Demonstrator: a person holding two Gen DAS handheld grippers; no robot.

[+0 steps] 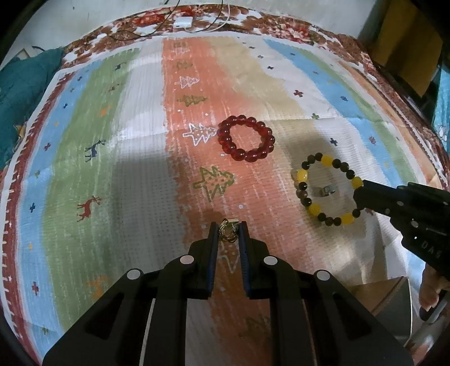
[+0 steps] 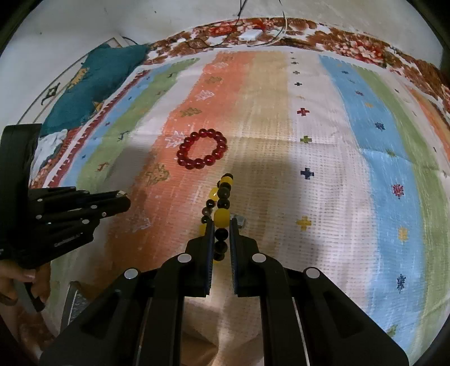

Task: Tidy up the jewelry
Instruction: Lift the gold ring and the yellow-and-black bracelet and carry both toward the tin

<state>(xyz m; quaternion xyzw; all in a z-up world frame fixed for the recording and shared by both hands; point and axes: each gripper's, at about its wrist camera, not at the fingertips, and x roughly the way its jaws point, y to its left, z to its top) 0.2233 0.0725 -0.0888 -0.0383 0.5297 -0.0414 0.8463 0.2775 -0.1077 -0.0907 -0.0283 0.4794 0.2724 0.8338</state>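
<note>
My left gripper (image 1: pixel 229 228) is shut on a small gold chain piece (image 1: pixel 228 231) and holds it just above the striped cloth. My right gripper (image 2: pixel 221 223) is shut on a yellow and dark bead bracelet (image 2: pixel 222 216), which hangs tilted between its fingers; it also shows in the left wrist view (image 1: pixel 327 190) with the right gripper (image 1: pixel 362 197) at its right side. A red bead bracelet (image 1: pixel 247 142) lies flat on the orange stripe, also in the right wrist view (image 2: pixel 202 153). A small silver ring (image 1: pixel 326 191) lies on the cloth inside the yellow bracelet's outline.
The striped cloth (image 1: pixel 140 140) covers a bed. A teal pillow (image 2: pixel 92 84) lies at the far left. A white charger with cables (image 1: pixel 182 22) sits at the far edge. A box corner (image 1: pixel 393 298) shows at the lower right of the left view.
</note>
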